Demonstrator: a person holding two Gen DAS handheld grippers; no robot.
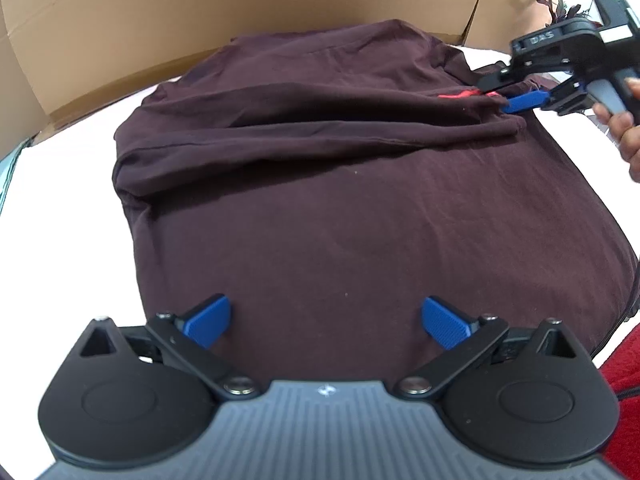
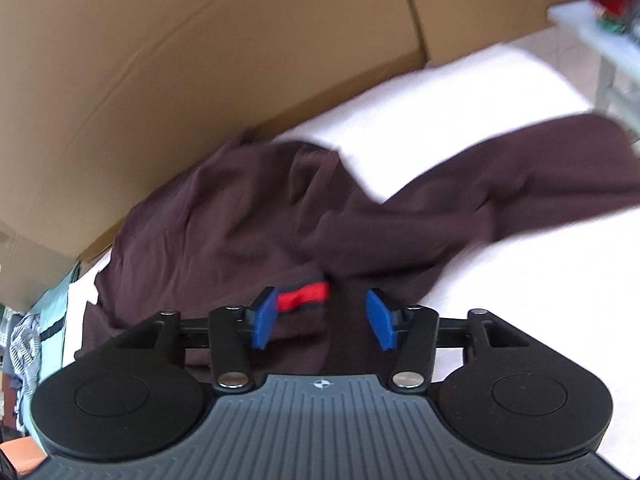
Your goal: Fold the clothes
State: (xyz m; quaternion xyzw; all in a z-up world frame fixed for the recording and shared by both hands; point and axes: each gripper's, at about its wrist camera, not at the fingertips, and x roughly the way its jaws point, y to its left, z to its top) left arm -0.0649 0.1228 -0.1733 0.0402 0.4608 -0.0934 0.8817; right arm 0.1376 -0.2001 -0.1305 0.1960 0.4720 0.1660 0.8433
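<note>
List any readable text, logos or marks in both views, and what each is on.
"DAS": raised letters on the black body of the right claw, in the left wrist view; reading uncertain.
Red tag on the shirt: no lettering legible.
Small round crosshair mark, no words, on each claw's grey base.
Nothing else readable.

White worktop (image 1: 72, 200), bare toward nine o'clock; dark maroon garment (image 1: 340, 200) spread across centre; red cloth (image 1: 616, 380) at four o'clock.

Cut off at the picture's right edge: hand (image 1: 624, 128), red cloth (image 1: 624, 396). Blurred by motion: maroon garment (image 2: 248, 216), shelf clutter (image 2: 612, 20).
</note>
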